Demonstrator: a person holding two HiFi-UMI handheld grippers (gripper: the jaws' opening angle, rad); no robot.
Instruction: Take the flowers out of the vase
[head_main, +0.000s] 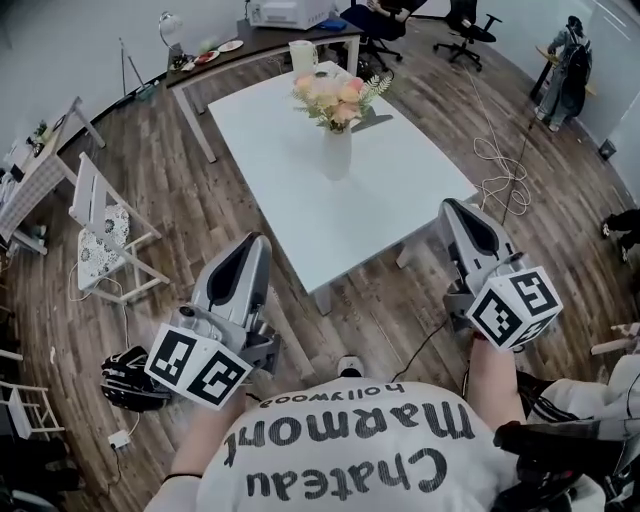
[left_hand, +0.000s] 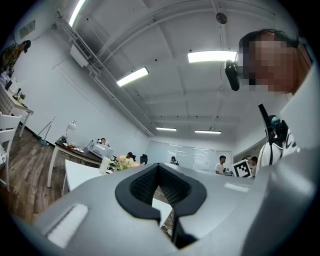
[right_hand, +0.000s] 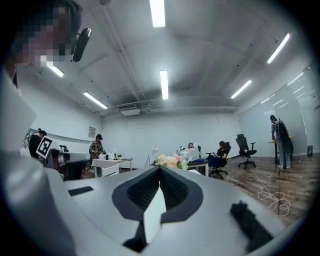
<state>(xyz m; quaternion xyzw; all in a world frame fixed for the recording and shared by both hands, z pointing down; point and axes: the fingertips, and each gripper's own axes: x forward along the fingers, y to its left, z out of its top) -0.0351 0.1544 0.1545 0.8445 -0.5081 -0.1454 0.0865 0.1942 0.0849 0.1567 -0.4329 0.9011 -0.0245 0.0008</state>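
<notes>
Where the wood floor (head_main: 230, 215) runs along the left of the head view: one white chair (head_main: 100, 225), slatted, standing well apart from the table.

Left gripper (head_main: 257, 242): held low in front of the person, short of the table's near corner. Its jaws are pressed together with nothing between them, as the left gripper view shows.

White table (head_main: 290, 190): rectangular, set at an angle to the person.
- Toward its far end stands a white vase (head_main: 337, 152), upright.
- The flowers (head_main: 335, 98) are in the vase: pink, peach and cream heads with green sprigs.
- A white container (head_main: 302, 55) stands behind the vase at the far edge.
- Both grippers are well apart from the vase and flowers.

Right gripper (head_main: 456, 207): near the table's right-hand edge, pointing toward the far end. Its jaws are closed on each other and empty, as the right gripper view shows.

Pale cable (head_main: 500, 160): looped on the floor to the right of the table.

Black office chair (head_main: 470, 25): in the far right background.
</notes>
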